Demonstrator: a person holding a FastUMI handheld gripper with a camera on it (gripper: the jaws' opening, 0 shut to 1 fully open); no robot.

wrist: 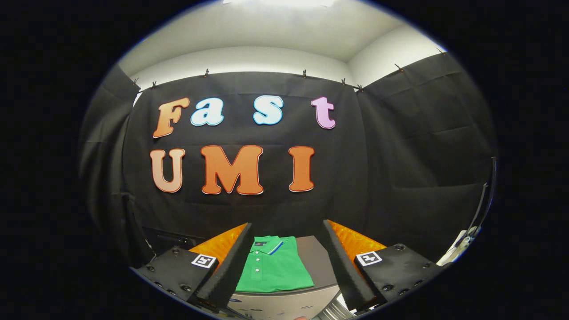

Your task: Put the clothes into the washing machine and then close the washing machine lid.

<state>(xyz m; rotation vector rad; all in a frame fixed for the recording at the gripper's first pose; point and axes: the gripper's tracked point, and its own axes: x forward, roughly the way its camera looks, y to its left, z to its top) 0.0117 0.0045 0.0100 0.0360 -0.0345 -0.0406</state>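
Observation:
A folded green polo shirt [273, 266] with a blue-and-white trimmed collar lies flat on a grey surface [318, 262]. It shows between my two fingers and a little ahead of them, nearer the left finger. My gripper [288, 229] is open wide, held above the shirt and apart from it, with nothing between the fingers. Below the shirt a pale grey panel edge [284, 302] of what may be the washing machine shows, mostly hidden.
An orange cloth [355, 242] covers the table on both sides of the grey surface. Black booth walls close the back and both sides. A thin stand with cables [478, 213] rises at the right.

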